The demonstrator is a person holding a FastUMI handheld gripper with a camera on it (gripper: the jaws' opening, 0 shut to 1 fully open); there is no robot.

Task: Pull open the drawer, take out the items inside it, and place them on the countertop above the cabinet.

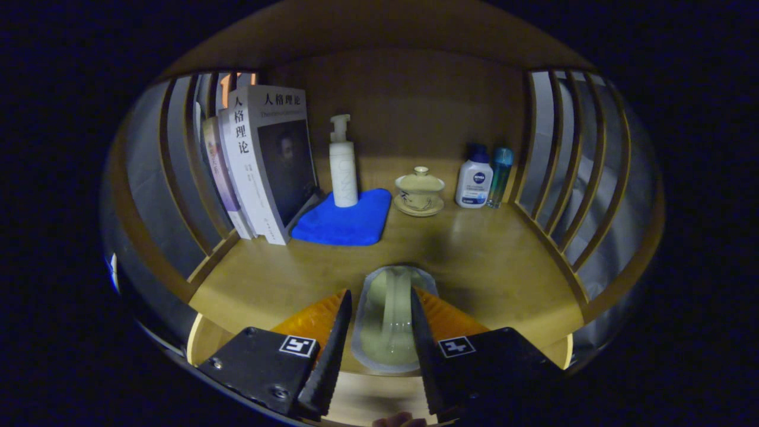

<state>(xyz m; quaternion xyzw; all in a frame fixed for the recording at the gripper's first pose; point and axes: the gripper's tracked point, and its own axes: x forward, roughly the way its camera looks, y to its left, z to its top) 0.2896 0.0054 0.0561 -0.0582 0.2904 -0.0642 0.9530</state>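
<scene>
My gripper hovers over the front part of the wooden countertop. Between its fingers sits a pale, translucent green packet with a rounded far end and a lighter ridge down its middle. Both fingers press against its sides, so the gripper is shut on it. The packet's far end lies on or just over the countertop, a little beyond the fingertips. Its near end is hidden behind the gripper body.
At the back left, books lean against slatted wooden rails. A white pump bottle stands on a blue cloth. Further right are a lidded tea cup on a saucer, a white bottle with a blue cap and a teal bottle. Slats close the right side.
</scene>
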